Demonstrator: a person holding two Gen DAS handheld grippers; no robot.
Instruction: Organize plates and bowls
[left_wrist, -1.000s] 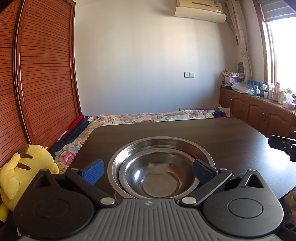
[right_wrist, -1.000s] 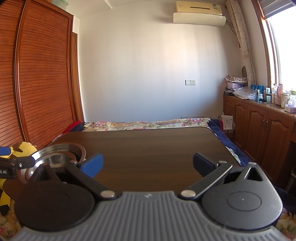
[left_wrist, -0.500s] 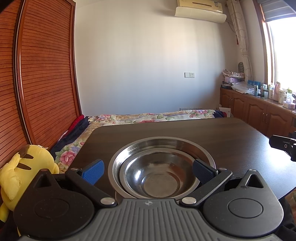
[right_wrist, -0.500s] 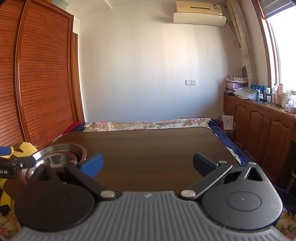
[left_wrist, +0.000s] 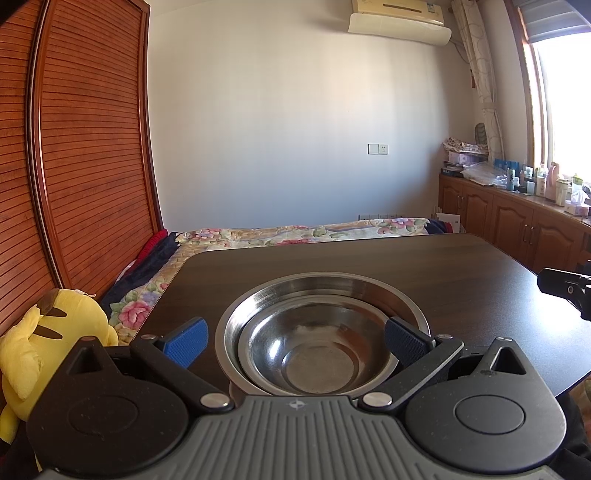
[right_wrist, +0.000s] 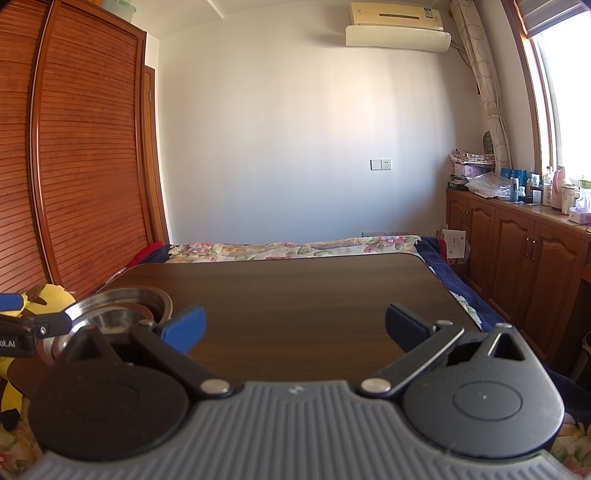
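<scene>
Steel, nested: we see a smaller bowl (left_wrist: 317, 350) seated inside a larger bowl (left_wrist: 321, 291) at lower centre of the left wrist view, on the dark table (left_wrist: 461, 280). Our left gripper (left_wrist: 295, 341) stands wide, one pad at each side of the stack, holding nothing. Our right gripper (right_wrist: 295, 326), equally wide and empty, faces bare tabletop; there the bowls lie at lower left. We judge the left hand nearer.
</scene>
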